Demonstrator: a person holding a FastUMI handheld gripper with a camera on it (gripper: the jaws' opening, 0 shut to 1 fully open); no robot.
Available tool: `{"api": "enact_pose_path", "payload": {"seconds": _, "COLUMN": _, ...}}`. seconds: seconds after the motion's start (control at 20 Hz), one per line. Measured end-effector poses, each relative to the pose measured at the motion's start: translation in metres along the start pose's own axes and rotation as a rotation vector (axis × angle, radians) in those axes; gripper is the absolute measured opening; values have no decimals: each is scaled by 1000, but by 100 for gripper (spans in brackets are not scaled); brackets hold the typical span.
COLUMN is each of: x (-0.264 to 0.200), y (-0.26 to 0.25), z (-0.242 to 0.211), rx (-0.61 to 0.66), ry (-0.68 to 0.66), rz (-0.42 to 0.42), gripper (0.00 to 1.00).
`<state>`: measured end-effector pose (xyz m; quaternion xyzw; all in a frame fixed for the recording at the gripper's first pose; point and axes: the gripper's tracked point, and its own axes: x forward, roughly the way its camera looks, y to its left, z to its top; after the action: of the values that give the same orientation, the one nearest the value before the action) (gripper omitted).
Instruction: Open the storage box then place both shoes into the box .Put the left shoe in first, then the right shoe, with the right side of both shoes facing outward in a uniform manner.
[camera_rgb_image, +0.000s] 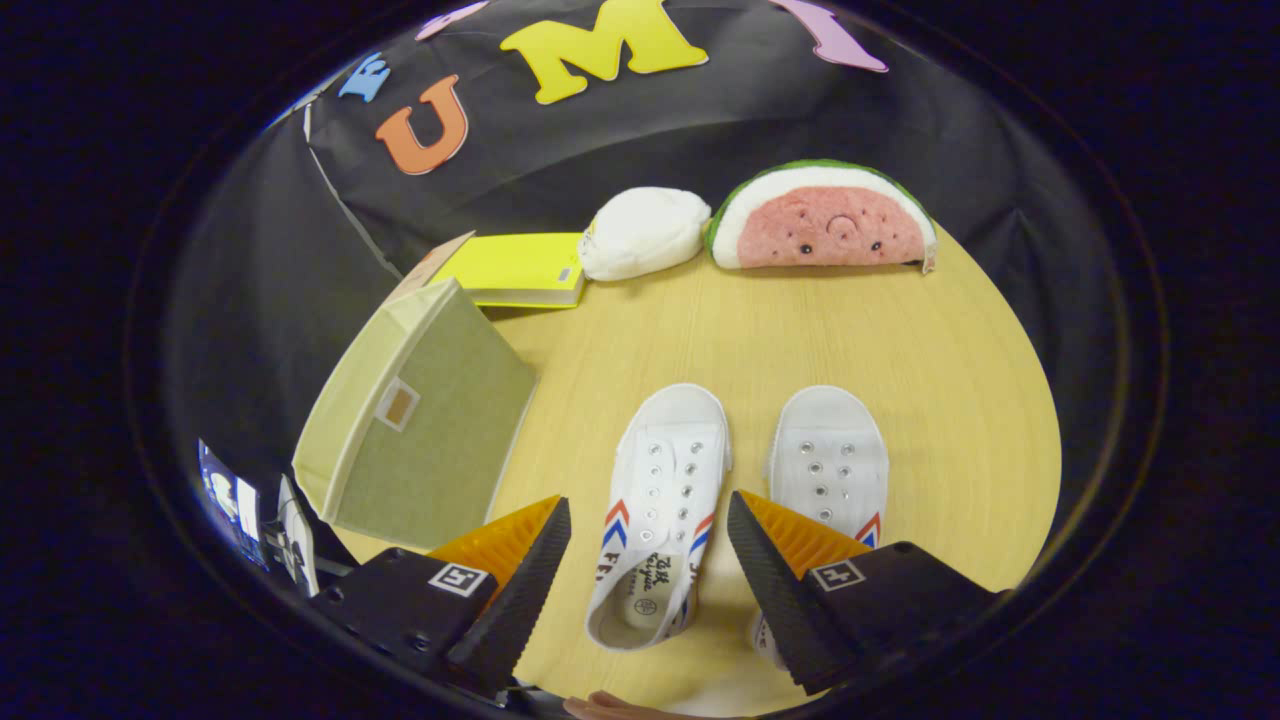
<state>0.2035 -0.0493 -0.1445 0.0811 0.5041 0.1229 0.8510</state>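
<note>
White canvas fills the gap between my fingers: the left shoe (655, 510) lies on the wooden table (940, 400), toe pointing away from me, its heel opening nearest the camera and its eyelets and red-and-blue side stripes facing up. My gripper (648, 535) hangs above it with the fingers spread wide apart, touching nothing; the shoe sits in the space between them, and I can't tell how high above it I am.

Just beside it, toward my right finger, I see the right shoe (830, 460), also toe away. My right finger covers its heel end. The two shoes lie roughly parallel with a strip of bare table between them.

Off beyond my left finger stands the box (425, 430), a pale green fabric one with a small label patch on the face turned toward me. It looks tilted in this lens, and I see no opening on it from here, so I take it as closed.

Behind the box a yellow book (520, 268) lies flat. Next to that, at the far edge of the table against the black cloth wall, rest a white plush (643, 232) and a watermelon plush (822, 217), nearly touching each other.
</note>
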Motion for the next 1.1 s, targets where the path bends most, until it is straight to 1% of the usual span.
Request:
{"api": "enact_pose_path", "payload": {"seconds": 0.1, "x": 10, "y": -7, "z": -15, "rx": -25, "ry": 82, "rz": -26, "gripper": 100}}
{"api": "enact_pose_path", "payload": {"seconds": 0.25, "x": 14, "y": -8, "z": -32, "rx": -55, "ry": 191, "rz": -41, "gripper": 100}}
{"api": "enact_pose_path", "payload": {"seconds": 0.3, "x": 15, "y": -9, "z": -31, "rx": -50, "ry": 202, "rz": -48, "gripper": 100}}
{"api": "enact_pose_path", "payload": {"seconds": 0.4, "x": 25, "y": -16, "z": -28, "rx": -45, "ry": 219, "rz": -65, "gripper": 95}}
{"api": "enact_pose_path", "payload": {"seconds": 0.45, "x": 30, "y": -18, "z": -28, "rx": -44, "ry": 227, "rz": -76, "gripper": 88}}
{"api": "enact_pose_path", "payload": {"seconds": 0.5, "x": 36, "y": -20, "z": -27, "rx": -33, "ry": 240, "rz": -88, "gripper": 85}}
{"api": "enact_pose_path", "payload": {"seconds": 0.55, "x": 39, "y": -21, "z": -30, "rx": -23, "ry": 255, "rz": -91, "gripper": 75}}
{"api": "enact_pose_path", "payload": {"seconds": 0.6, "x": 42, "y": -22, "z": -31, "rx": -12, "ry": 267, "rz": -91, "gripper": 68}}
{"api": "enact_pose_path", "payload": {"seconds": 0.65, "x": 45, "y": -20, "z": -31, "rx": 7, "ry": 280, "rz": -80, "gripper": 59}}
{"api": "enact_pose_path", "payload": {"seconds": 0.7, "x": 50, "y": -14, "z": -33, "rx": 15, "ry": 300, "rz": -38, "gripper": 50}}
{"api": "enact_pose_path", "payload": {"seconds": 0.8, "x": 51, "y": -10, "z": -33, "rx": 40, "ry": 305, "rz": -1, "gripper": 34}}
{"api": "enact_pose_path", "payload": {"seconds": 0.85, "x": 48, "y": -11, "z": -32, "rx": 57, "ry": 310, "rz": 12, "gripper": 20}}
{"api": "enact_pose_path", "payload": {"seconds": 0.9, "x": 48, "y": -11, "z": -31, "rx": 84, "ry": 309, "rz": 21, "gripper": 18}}
{"api": "enact_pose_path", "payload": {"seconds": 0.95, "x": 47, "y": -11, "z": -31, "rx": 104, "ry": 306, "rz": 32, "gripper": 13}}
{"api": "enact_pose_path", "payload": {"seconds": 1.05, "x": 47, "y": -11, "z": -31, "rx": 123, "ry": 288, "rz": 46, "gripper": 7}}
{"api": "enact_pose_path", "payload": {"seconds": 1.1, "x": 45, "y": -9, "z": -31, "rx": 132, "ry": 280, "rz": 51, "gripper": 6}}
